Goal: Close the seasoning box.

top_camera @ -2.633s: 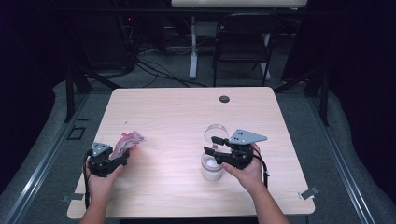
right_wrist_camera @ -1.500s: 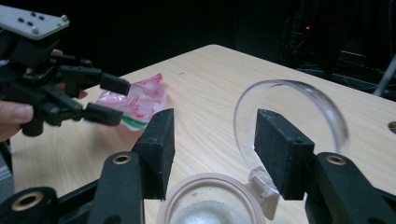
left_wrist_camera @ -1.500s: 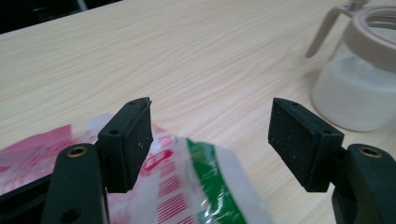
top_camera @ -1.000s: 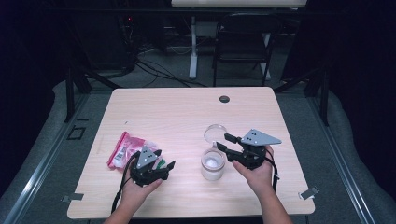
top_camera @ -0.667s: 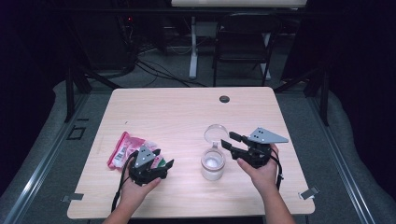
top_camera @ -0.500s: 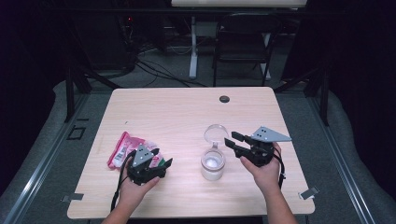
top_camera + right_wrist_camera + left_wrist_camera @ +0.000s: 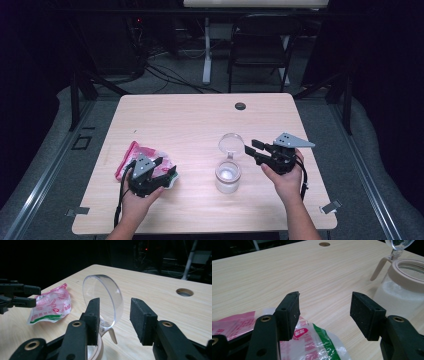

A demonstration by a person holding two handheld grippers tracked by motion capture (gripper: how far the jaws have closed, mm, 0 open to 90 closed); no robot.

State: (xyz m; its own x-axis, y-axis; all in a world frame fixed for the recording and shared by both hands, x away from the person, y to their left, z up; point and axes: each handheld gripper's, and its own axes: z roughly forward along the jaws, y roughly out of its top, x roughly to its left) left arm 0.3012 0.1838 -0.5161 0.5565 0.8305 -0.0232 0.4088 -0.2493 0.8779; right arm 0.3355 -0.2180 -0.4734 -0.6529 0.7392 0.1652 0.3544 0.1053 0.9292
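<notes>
The jar [image 7: 228, 176] stands just left of your right gripper [image 7: 252, 148] and is the heaviest thing here: about half full of white grains, it looks like clear, rigid, smooth plastic, so take it by the tan rim [image 7: 409, 272] or steady the body low. Its clear hinged lid [image 7: 103, 303] stands open and upright directly ahead of your right gripper. That lid is thin, stiff and slick, so pinch it near the edge, gently. Your right jaws stand apart with nothing between the 2 pads; they have just opened a little.

The pink and green packet [image 7: 144, 162] lies under and behind your left gripper [image 7: 168, 168]. It is light, crinkly film that will slide and buckle, so clamp a flat corner. Your left jaws have been closing but are apart and empty.
</notes>
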